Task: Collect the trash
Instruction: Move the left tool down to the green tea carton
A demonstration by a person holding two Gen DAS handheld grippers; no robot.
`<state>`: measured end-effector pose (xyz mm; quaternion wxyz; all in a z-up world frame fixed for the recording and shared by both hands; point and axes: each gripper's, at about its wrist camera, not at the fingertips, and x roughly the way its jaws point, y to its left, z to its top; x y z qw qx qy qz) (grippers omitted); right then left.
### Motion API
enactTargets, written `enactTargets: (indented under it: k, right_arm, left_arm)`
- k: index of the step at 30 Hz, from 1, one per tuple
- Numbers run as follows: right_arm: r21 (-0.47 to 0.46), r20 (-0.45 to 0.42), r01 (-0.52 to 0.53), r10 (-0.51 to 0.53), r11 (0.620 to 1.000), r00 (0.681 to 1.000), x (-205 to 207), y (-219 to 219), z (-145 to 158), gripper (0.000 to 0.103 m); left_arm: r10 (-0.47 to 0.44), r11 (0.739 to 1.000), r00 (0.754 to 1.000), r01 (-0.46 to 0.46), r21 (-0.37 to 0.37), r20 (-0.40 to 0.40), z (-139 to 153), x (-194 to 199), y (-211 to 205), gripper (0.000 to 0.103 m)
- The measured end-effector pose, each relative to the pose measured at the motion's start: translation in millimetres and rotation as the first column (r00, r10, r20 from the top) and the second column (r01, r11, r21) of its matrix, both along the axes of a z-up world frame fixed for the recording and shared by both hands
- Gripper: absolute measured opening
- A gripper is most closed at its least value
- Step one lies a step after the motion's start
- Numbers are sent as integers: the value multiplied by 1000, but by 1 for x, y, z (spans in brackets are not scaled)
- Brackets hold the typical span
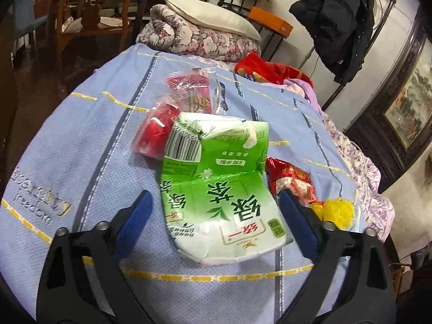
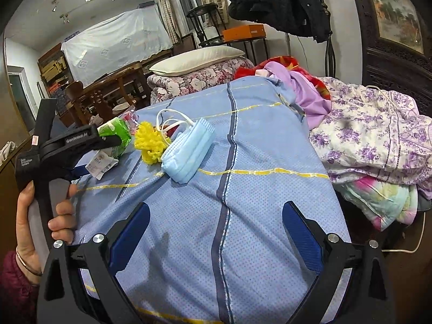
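While spread wide around crushed green tea carton (image 1: 216,189) on blue bedsheet (image 1: 81,148), left gripper (image 1: 216,210) jaws open, touching nothing. Red wrappers (image 1: 172,113) just behind carton, red-gold wrapper (image 1: 291,178) and yellow pom-pom (image 1: 337,212) to right. Right gripper (image 2: 216,229) jaws open over bare sheet, empty. Blue face mask (image 2: 189,151) ahead, beside pom-pom.

Blue bed sheet (image 2: 256,140), crushed green tea carton (image 1: 216,189) lying on it, red wrappers (image 1: 172,113) behind the carton, yellow pompom (image 2: 149,143) and blue face mask (image 2: 189,151) to its right
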<state>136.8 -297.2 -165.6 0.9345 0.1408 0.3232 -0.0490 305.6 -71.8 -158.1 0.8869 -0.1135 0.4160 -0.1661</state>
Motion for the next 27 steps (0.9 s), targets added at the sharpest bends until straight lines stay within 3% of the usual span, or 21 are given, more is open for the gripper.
enactTargets:
  k: [2,7,13,16,17,20,24,27]
  right_arm:
    - [1,0,2,-2,1000,1000,0,0,0,97]
    - [2,2,10,-10,1000,1000,-1,-3,0,97]
    - [12,9,12,-13,1000,1000,-1,-6,0,97]
    - [23,12,8,-9,1000,1000,-2,-5,0,97]
    - [22,14,7,-7,1000,1000,-3,-4,0,97]
    - [14,22,-2,1,1000,1000,-4,-1,1,97]
    - [25,27,-8,7,1000,1000,-4,0,2,97]
    - [36,28,-12,11,999,1000,-4,-1,2,97]
  left_arm:
    - [-32,999,999,32,1,9,1,-4,0,78]
    - [-73,994,994,66,91,77,8,-26,-7,60]
    - [-97,984,988,77,158,121,7,-58,1,59]
    - [-92,990,987,77,119,128,6,-69,15,59]
    - [-89,992,988,77,98,126,6,-71,19,61]
    - [-45,998,990,38,50,135,10,-72,31,87]
    - [-23,1000,991,24,-12,132,13,-65,34,93]
    - [-25,1000,994,24,18,104,9,-57,24,93]
